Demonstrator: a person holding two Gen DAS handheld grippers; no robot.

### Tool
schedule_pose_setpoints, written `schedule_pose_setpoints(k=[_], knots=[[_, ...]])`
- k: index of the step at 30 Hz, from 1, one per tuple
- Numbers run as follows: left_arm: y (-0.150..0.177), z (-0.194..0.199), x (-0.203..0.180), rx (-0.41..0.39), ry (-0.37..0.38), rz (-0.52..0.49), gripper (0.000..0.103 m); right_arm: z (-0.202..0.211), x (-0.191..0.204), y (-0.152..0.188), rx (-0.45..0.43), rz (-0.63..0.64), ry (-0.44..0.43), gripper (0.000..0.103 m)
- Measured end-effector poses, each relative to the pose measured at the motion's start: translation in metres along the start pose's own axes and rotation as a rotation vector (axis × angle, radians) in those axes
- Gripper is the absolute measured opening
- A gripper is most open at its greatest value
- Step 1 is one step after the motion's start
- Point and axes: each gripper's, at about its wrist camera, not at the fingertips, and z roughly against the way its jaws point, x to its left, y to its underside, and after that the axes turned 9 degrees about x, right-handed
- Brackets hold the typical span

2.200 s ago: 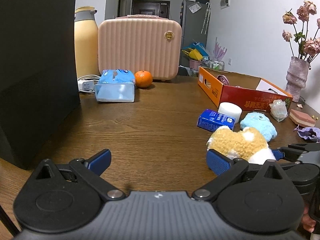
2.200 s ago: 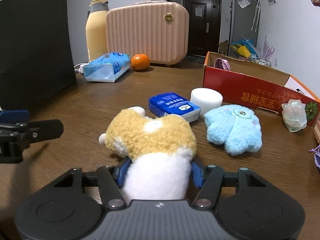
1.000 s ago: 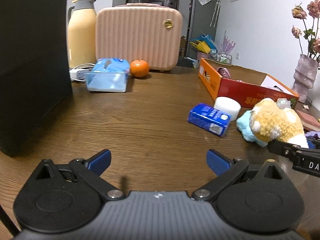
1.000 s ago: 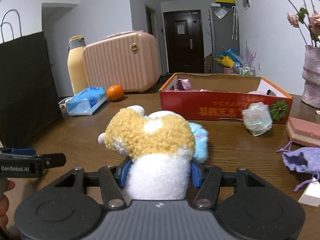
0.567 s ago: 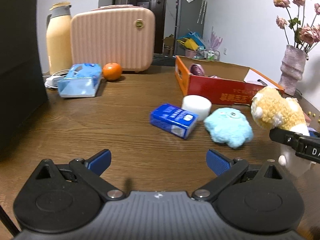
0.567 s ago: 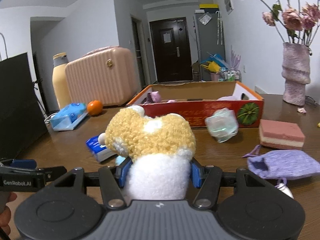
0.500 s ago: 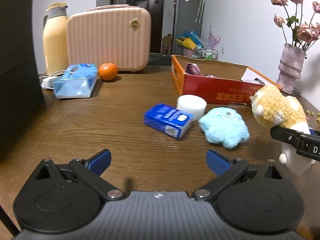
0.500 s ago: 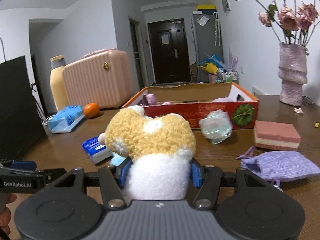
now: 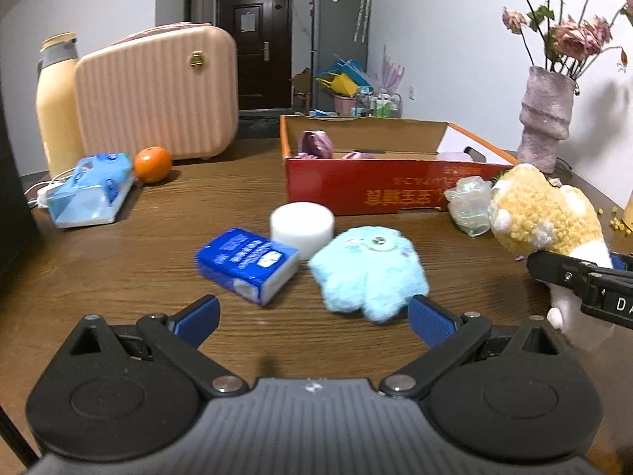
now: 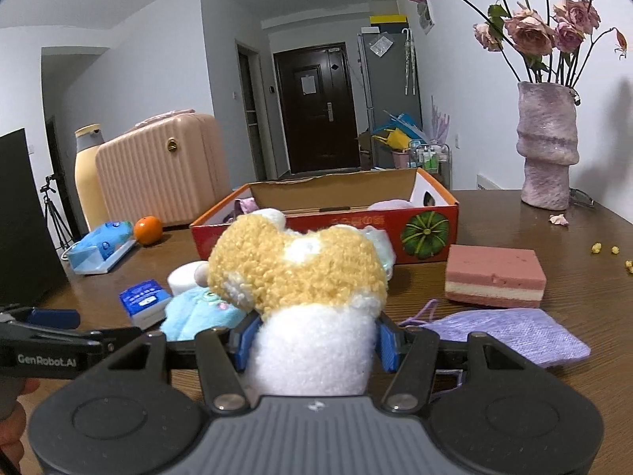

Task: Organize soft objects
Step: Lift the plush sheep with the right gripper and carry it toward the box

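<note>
While right tongs [image 10: 314, 346] pinch the plush toy [image 10: 300, 277], left tongs [image 9: 312, 316] hang spread w/ nothing between, above the surface [image 9: 118, 261].

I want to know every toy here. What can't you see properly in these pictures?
- Box contents: both views, its front wall hides most; only purple and pink bits peek out.
- Blue toy: right view, the plush and tongs cover part of it.
- Plastic lump: left view, blurred; right view, behind the plush.
- Plush's face: turned away in both views.
- Yellow crumbs: too small to identify.
</note>
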Motion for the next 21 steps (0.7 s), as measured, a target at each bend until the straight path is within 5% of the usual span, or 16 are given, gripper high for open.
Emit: schedule_pose_setpoints(k=[21], knots=[[-0.028,-0.047,-0.042,0.029,0.009,-0.094,0.103,-0.008,-0.022,-0.003,-0.018,-0.009,0.044,0.057]])
